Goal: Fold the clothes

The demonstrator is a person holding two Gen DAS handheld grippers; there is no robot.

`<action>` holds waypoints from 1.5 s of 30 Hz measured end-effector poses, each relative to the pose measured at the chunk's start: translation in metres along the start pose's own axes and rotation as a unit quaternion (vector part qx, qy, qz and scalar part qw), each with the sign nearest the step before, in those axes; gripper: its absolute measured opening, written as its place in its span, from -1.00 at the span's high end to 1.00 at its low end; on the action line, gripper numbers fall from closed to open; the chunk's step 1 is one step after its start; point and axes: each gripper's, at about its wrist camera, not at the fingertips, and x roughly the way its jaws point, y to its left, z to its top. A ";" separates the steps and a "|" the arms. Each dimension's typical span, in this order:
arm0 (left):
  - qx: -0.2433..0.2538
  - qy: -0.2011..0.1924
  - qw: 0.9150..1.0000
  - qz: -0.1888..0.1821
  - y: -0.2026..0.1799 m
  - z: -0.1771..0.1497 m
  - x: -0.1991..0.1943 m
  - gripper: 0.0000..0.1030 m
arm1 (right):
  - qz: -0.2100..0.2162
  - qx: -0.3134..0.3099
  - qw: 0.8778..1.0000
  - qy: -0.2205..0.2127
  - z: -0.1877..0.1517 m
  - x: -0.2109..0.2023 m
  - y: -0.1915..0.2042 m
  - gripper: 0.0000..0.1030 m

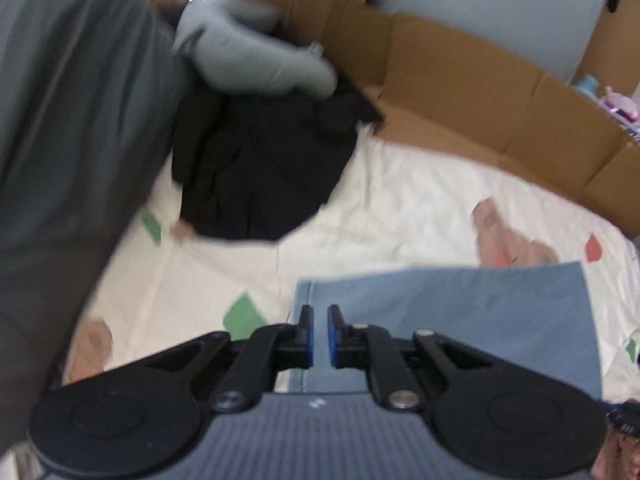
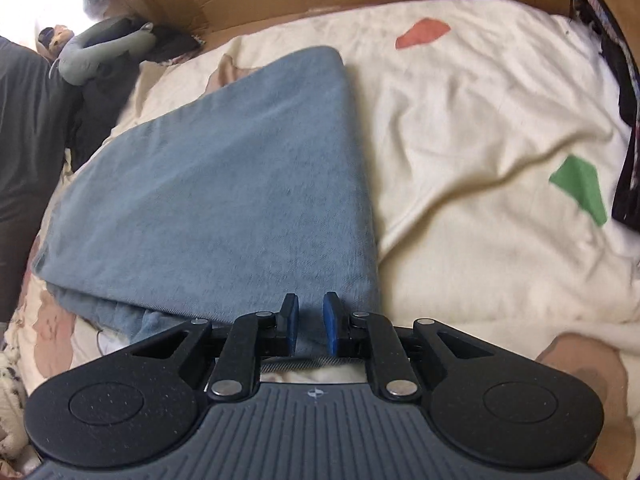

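No readable writing shows; the folded blue garment lies on the cream bedsheet, cardboard walling the far edge; bare sheet spreads to its right; the right gripper pinches the garment's near edge; the left gripper hovers over it, jaws narrowly parted, holding nothing.

My bed, cream sheet with coloured patches.
On it: folded blue cloth; black clothes lie beyond the cloth.

A home bedroom; patterned cream bedsheet, cardboard boxes, heaped dark clothes.
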 end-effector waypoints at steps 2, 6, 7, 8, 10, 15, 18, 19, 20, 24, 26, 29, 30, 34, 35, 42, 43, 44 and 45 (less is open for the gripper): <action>0.000 0.004 1.000 -0.004 -0.008 0.019 -0.012 0.83 | 0.011 0.015 1.000 -0.010 0.002 -0.005 -0.003 0.63; 0.006 0.012 1.000 -0.007 -0.022 0.046 -0.031 0.28 | 0.042 0.050 0.997 -0.051 0.008 -0.022 -0.010 0.59; 0.001 0.015 1.000 -0.008 -0.025 0.052 -0.036 0.26 | 0.047 0.056 0.995 -0.062 0.010 -0.026 -0.012 0.60; -0.004 0.018 1.000 -0.009 -0.028 0.058 -0.040 0.25 | 0.051 0.063 0.994 -0.072 0.013 -0.028 -0.014 0.60; -0.009 0.023 1.000 -0.009 -0.033 0.065 -0.041 0.11 | 0.057 0.072 0.992 -0.081 0.019 -0.031 -0.017 0.63; 0.020 0.026 0.999 -0.023 -0.051 0.070 -0.015 0.10 | 0.039 0.043 0.995 -0.080 0.028 -0.026 -0.013 0.62; 0.035 0.049 0.997 -0.040 -0.064 0.059 0.019 0.18 | 0.034 0.057 0.995 -0.080 0.030 -0.020 -0.022 0.57; 0.038 0.055 0.997 -0.048 -0.068 0.055 0.031 0.21 | 0.035 0.071 0.993 -0.082 0.030 -0.019 -0.026 0.53; 0.042 0.058 0.996 -0.056 -0.071 0.050 0.042 0.30 | 0.036 0.083 0.992 -0.084 0.029 -0.017 -0.029 0.51; 0.054 0.072 0.992 -0.088 -0.087 0.031 0.082 0.41 | 0.034 0.063 0.994 -0.078 0.028 -0.012 -0.028 0.50; 0.057 0.083 0.990 -0.100 -0.091 0.021 0.102 0.42 | 0.028 0.061 0.996 -0.067 0.029 -0.006 -0.029 0.50; 0.060 0.094 0.988 -0.108 -0.091 0.008 0.128 0.43 | 0.010 0.051 0.997 -0.051 0.030 0.003 -0.028 0.50; 0.058 0.098 0.988 -0.109 -0.089 0.004 0.136 0.43 | 0.007 0.047 0.998 -0.045 0.031 0.006 -0.027 0.50; 0.044 0.105 0.989 -0.093 -0.075 -0.008 0.171 0.52 | 0.000 0.032 0.999 -0.024 0.030 0.013 -0.024 0.49; 0.039 0.103 0.990 -0.086 -0.072 -0.010 0.177 0.61 | -0.003 0.027 0.999 -0.019 0.030 0.014 -0.023 0.49; -0.007 0.065 0.995 -0.080 -0.051 -0.024 0.196 0.94 | -0.001 0.026 1.000 -0.014 0.027 0.006 -0.025 0.46; -0.002 0.056 0.995 -0.077 -0.051 -0.023 0.194 0.94 | -0.001 0.026 1.000 -0.013 0.027 0.005 -0.025 0.46; 0.005 0.046 0.996 -0.072 -0.053 -0.022 0.191 0.94 | -0.001 0.026 1.000 -0.013 0.026 0.004 -0.025 0.45; 0.007 0.039 0.997 -0.069 -0.053 -0.022 0.189 0.94 | -0.001 0.025 1.000 -0.012 0.026 0.003 -0.026 0.41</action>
